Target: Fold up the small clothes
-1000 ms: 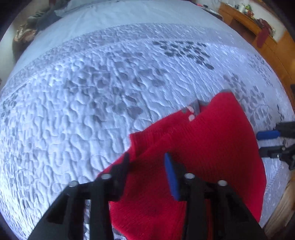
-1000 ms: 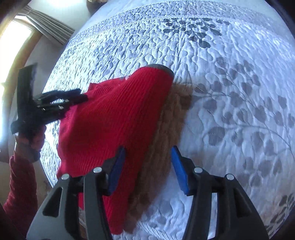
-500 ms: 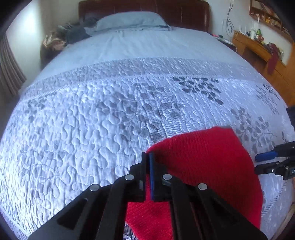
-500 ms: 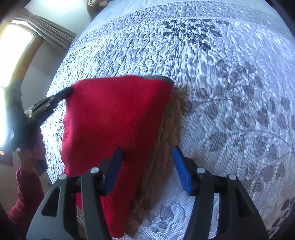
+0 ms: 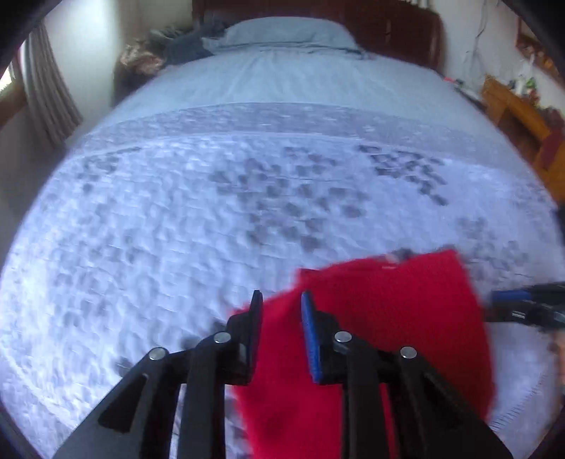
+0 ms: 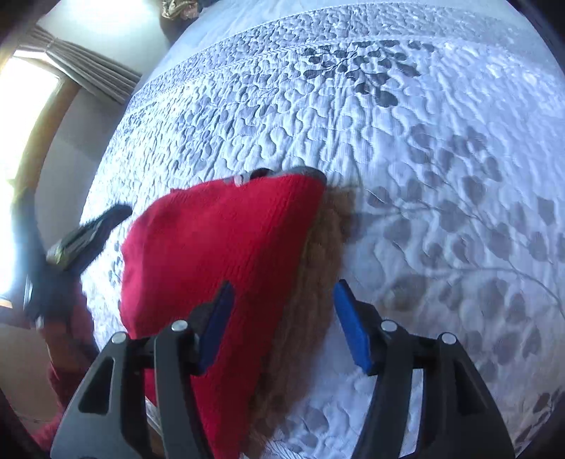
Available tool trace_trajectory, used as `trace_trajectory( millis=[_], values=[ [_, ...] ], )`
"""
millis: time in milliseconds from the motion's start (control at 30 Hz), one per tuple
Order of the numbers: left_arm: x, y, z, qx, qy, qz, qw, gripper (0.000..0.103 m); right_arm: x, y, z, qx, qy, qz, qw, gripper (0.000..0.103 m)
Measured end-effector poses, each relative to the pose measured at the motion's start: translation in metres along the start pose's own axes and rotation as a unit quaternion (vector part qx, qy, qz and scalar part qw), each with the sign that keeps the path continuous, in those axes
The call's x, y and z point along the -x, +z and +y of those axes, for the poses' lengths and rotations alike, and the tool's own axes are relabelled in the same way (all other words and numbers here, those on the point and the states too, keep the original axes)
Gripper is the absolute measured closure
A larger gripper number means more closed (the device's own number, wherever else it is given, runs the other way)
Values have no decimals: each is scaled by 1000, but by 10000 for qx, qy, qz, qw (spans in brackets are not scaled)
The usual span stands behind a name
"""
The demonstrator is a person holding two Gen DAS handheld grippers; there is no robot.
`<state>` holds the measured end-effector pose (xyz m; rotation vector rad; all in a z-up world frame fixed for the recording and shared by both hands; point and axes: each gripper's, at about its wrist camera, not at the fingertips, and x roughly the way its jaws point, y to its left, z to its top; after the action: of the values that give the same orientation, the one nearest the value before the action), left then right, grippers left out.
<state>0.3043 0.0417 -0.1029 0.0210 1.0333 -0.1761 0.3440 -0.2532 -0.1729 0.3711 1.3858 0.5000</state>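
A small red knitted garment [image 5: 388, 317] lies folded on the quilted bedspread [image 5: 176, 229] near the bed's front edge; it also shows in the right wrist view [image 6: 219, 254], with a brown furry piece [image 6: 317, 275] along its right side. My left gripper [image 5: 280, 303] is open and empty above the garment's left edge. My right gripper [image 6: 282, 300] is open and empty over the garment's right edge and the brown piece. The right gripper shows in the left wrist view [image 5: 522, 303], and the left gripper in the right wrist view [image 6: 88, 236].
The bed has a pillow [image 5: 282, 33] and dark clothes [image 5: 169, 49] at its head. A wooden cabinet [image 5: 522, 116] stands on the right. A curtain and window [image 6: 53, 88] are at the left.
My left gripper was shut on the garment's folded edge half a second ago; it has opened, let go and pulled back. The garment lies folded. My right gripper stays open.
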Motion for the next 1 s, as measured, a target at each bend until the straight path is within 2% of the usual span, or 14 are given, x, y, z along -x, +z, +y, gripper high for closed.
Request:
trace_trajectory(
  millis=[33, 100, 167, 233, 300, 400, 533, 600, 667, 700, 833, 933, 1000],
  values=[
    [0, -2, -8, -17, -358, 40, 9993, 81, -7, 5, 1, -44, 79, 85, 9999, 43],
    [-8, -7, -23, -161, -651, 158, 9976, 80, -18, 11, 4, -23, 55, 180, 9998, 44],
    [-22, -12, -35, -286, -640, 319, 9970, 81, -26, 16, 8, 54, -114, 199, 9997, 48],
    [-46, -18, -33, -222, -520, 626, 9964, 82, -38, 19, 7, 4, -412, 287, 9987, 48],
    [-55, -18, -22, 21, -723, 736, 9947, 86, -49, 22, 5, -27, -538, 305, 9981, 49],
    [-58, -13, -8, 368, -1010, 930, 9898, 90, -50, 24, 4, -67, -571, 265, 9980, 50],
    [-41, -14, 3, 717, -1191, 935, 9859, 88, -34, 18, 4, -113, -484, 97, 9987, 48],
    [-21, -19, 9, 774, -1105, 839, 9873, 68, -20, 8, 6, -18, -438, -9, 9990, 48],
    [-4, -29, 14, 687, -914, 796, 9902, 59, -6, -10, 10, 94, -367, -31, 9993, 46],
    [6, -39, 19, 655, -782, 811, 9915, 58, -1, -19, 13, 116, -284, 1, 9995, 43],
    [25, -77, 32, 761, -652, 1068, 9892, 56, 6, -75, 23, 170, 203, 369, 9990, 42],
    [35, -106, 37, 773, -349, 1209, 9890, 53, -4, -109, 33, 164, 284, 597, 9977, 42],
    [36, -119, 39, 870, -513, 1292, 9865, 49, -11, -129, 39, 186, 338, 673, 9970, 41]
  ],
)
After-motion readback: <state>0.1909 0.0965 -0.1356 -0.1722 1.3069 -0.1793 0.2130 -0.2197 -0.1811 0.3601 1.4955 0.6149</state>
